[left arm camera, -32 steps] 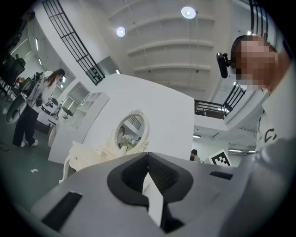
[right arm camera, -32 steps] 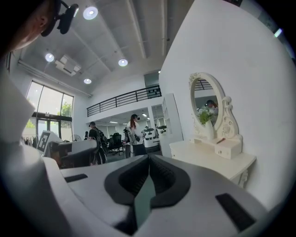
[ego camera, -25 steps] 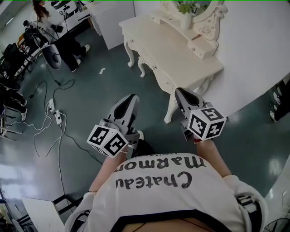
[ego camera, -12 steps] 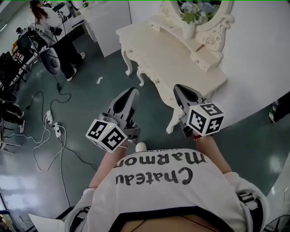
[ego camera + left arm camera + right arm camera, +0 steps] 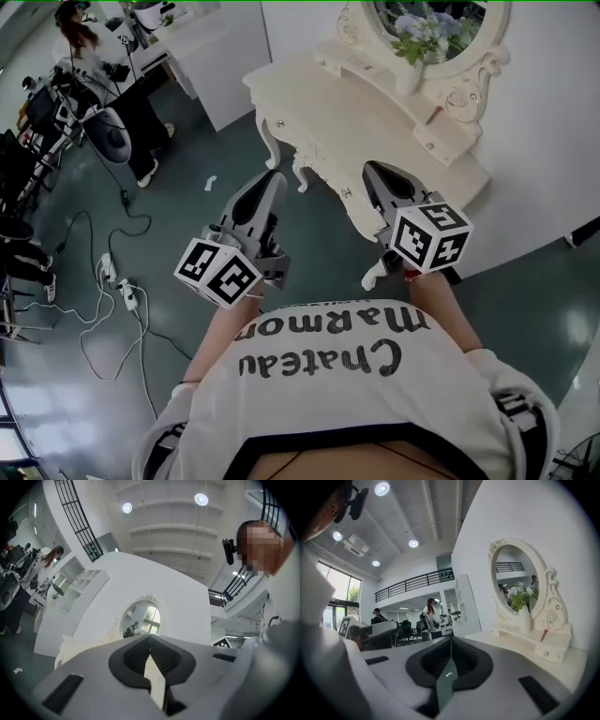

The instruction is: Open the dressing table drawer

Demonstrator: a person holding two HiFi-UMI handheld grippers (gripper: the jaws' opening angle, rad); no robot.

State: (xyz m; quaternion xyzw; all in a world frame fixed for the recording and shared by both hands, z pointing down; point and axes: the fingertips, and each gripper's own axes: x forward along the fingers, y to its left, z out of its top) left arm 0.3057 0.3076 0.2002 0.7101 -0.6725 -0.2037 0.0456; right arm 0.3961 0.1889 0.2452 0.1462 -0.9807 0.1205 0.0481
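The cream dressing table (image 5: 361, 117) stands ahead against a white wall, with an oval mirror (image 5: 441, 23) and a vase of flowers (image 5: 410, 70) on top. Its drawer front (image 5: 312, 157), with small knobs, is closed and faces the floor side. My left gripper (image 5: 273, 178) is held over the floor just left of the table's front, jaws shut and empty. My right gripper (image 5: 373, 170) hovers at the table's front edge, also shut on nothing. The left gripper view has the shut left gripper (image 5: 150, 640) below the mirror (image 5: 140, 619). The right gripper view has the shut right gripper (image 5: 451, 640) beside the mirror (image 5: 516, 581).
A person (image 5: 89, 47) stands at the far left by desks and chairs. Cables and a power strip (image 5: 127, 295) lie on the dark floor at the left. A white cabinet (image 5: 211, 52) stands left of the table. A carved table leg (image 5: 375, 274) is below my right gripper.
Both grippers have moved forward toward the dressing table, which now sits closer in the head view. Their jaws stayed shut throughout.
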